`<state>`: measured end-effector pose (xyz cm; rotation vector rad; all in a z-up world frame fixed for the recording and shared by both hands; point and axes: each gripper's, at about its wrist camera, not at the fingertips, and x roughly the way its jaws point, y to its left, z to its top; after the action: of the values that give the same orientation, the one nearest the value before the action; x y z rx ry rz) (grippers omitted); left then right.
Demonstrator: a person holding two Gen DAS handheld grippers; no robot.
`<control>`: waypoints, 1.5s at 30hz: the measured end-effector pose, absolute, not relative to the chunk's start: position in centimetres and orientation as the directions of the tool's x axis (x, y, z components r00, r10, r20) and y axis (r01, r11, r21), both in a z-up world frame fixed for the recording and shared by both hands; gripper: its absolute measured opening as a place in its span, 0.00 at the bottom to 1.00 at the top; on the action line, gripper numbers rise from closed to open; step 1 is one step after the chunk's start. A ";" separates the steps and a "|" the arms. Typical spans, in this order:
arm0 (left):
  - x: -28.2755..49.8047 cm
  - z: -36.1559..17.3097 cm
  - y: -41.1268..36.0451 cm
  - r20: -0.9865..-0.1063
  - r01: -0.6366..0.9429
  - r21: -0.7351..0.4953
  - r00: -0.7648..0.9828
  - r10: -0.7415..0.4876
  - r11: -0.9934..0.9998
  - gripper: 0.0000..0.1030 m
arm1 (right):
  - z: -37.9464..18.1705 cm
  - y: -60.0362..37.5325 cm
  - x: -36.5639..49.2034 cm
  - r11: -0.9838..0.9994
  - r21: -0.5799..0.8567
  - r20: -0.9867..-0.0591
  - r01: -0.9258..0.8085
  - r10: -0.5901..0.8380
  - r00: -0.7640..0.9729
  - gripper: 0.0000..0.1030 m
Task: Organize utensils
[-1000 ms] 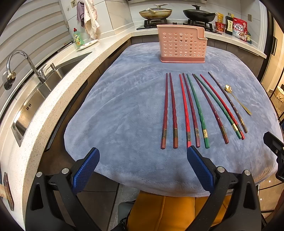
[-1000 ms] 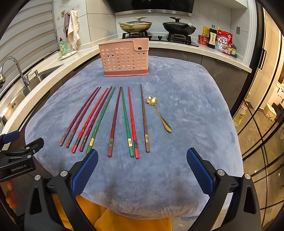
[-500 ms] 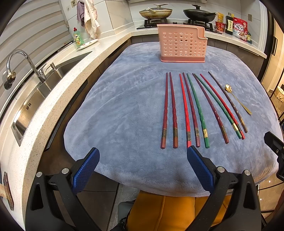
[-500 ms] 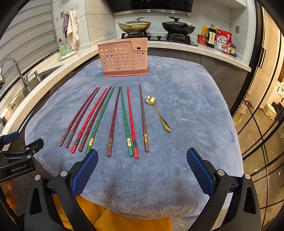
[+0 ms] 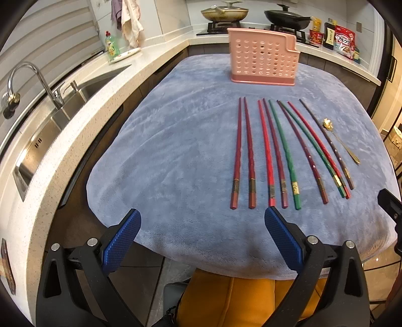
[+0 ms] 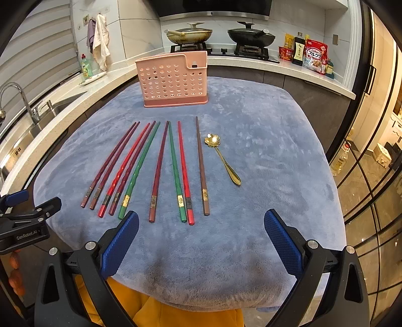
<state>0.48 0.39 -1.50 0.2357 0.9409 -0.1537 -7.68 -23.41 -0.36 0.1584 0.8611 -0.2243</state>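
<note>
Several chopsticks [image 5: 276, 153] [image 6: 158, 171] in dark red, red, green and brown lie side by side on a blue-grey cloth [image 5: 176, 151] [image 6: 276, 156]. A gold spoon [image 5: 341, 140] [image 6: 222, 158] lies to their right. A pink perforated utensil holder [image 5: 262, 60] [image 6: 173, 80] stands upright at the cloth's far side. My left gripper [image 5: 202, 235] is open and empty at the near edge, left of the chopstick ends. My right gripper [image 6: 201, 237] is open and empty at the near edge, just short of the chopstick ends.
A steel sink [image 5: 62, 105] with a tap [image 5: 27, 75] is in the counter to the left. A stove with two pans [image 5: 253, 15] [image 6: 218, 35] and food packets [image 6: 311, 55] lies behind the holder. Glass panels [image 6: 371, 163] stand on the right.
The right gripper has crept slightly forward, toward the chopsticks. The left gripper has hardly moved. Nothing on the cloth has moved.
</note>
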 end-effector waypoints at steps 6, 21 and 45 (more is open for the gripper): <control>3.0 -3.1 0.8 -0.835 0.221 0.110 0.550 -0.030 0.969 0.91 | -1.0 -24.2 -6.5 0.961 0.052 -0.777 0.273 -0.133 0.616 0.93; 6.9 -6.6 -0.3 -0.873 0.263 0.091 0.485 -0.050 0.960 0.77 | -2.1 -26.3 -3.0 0.957 0.063 -0.799 0.283 -0.122 0.589 0.93; 8.0 -6.9 -0.5 -0.891 0.278 0.015 0.439 -0.113 0.961 0.41 | -7.2 -31.2 2.3 0.948 0.116 -0.848 0.295 -0.060 0.526 0.35</control>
<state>8.04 -0.51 -6.91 0.1684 1.0908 -0.2438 2.32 -31.21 -7.20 0.2591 0.9970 -0.2147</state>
